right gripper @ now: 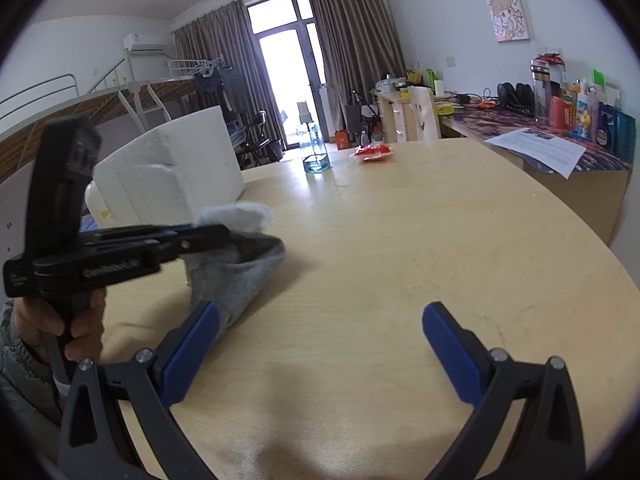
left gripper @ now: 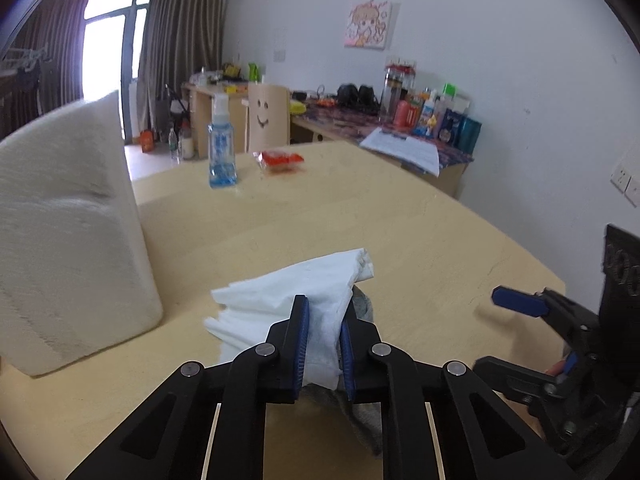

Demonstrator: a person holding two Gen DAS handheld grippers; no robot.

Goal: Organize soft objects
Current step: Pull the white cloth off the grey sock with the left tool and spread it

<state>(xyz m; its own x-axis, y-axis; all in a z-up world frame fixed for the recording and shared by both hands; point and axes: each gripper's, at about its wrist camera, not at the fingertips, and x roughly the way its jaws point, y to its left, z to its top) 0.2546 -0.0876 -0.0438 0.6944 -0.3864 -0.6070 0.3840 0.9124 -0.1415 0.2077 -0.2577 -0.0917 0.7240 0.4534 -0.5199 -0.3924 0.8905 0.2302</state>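
Standing well off to the left of the left gripper's fingers, a white foam block [left gripper: 68, 232] rests on the pale wooden table [left gripper: 420, 232]. Ahead of those fingers and far beyond their tips are a clear blue spray bottle [left gripper: 221, 148] and a red packet [left gripper: 280, 161]. The left gripper [left gripper: 324, 344] has its blue pads pressed on a white tissue [left gripper: 296, 292], which spreads past the fingertips toward the left and forward. A grey sock [right gripper: 236, 280] hangs under the tissue, between and below the same fingers; whether the pads pinch it too cannot be told. In the right wrist view a hand [right gripper: 60, 328] holds that tool. To the right, the right gripper [right gripper: 320, 344] has its fingers wide apart with only bare tabletop between them; the sock's edge lies just beside its left finger [right gripper: 192, 348].
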